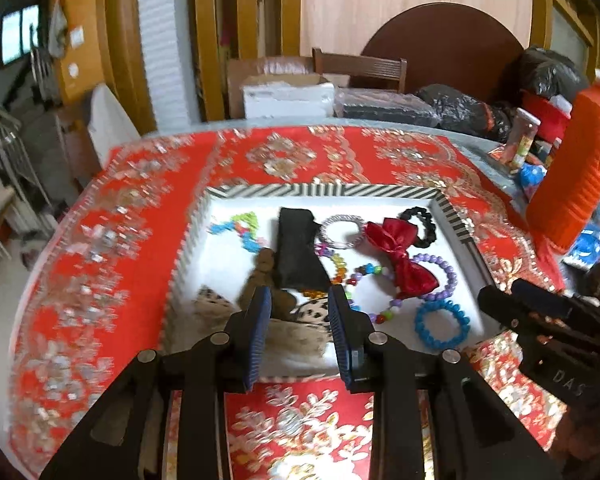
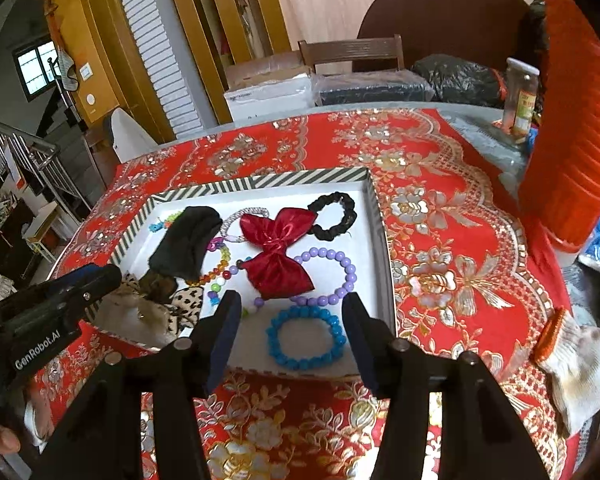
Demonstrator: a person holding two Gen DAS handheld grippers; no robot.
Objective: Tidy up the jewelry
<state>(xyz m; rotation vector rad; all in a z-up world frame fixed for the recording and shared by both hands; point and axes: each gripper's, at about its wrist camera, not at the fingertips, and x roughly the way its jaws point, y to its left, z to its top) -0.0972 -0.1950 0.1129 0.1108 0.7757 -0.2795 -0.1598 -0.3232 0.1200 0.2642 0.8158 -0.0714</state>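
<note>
A white tray with a striped rim (image 1: 324, 191) (image 2: 260, 182) sits on the red patterned cloth. In it lie a red bow (image 1: 400, 258) (image 2: 278, 250), a blue bead bracelet (image 1: 442, 324) (image 2: 306, 338), a purple bead bracelet (image 1: 446, 276) (image 2: 340, 276), a black scrunchie (image 1: 420, 226) (image 2: 334, 214), a black pouch (image 1: 300, 252) (image 2: 184, 240), multicoloured beads (image 1: 364, 276) and leopard-print fabric (image 1: 312, 312) (image 2: 188, 300). My left gripper (image 1: 300, 304) is open above the tray's near left part. My right gripper (image 2: 292, 312) is open above the blue bracelet, empty.
An orange ribbed container (image 1: 576, 172) (image 2: 572, 140) stands at the right of the table. A glass jar (image 2: 520, 96), black bags (image 1: 472, 108) and a white box (image 1: 288, 96) sit at the back. A work glove (image 2: 572, 360) lies at the right edge.
</note>
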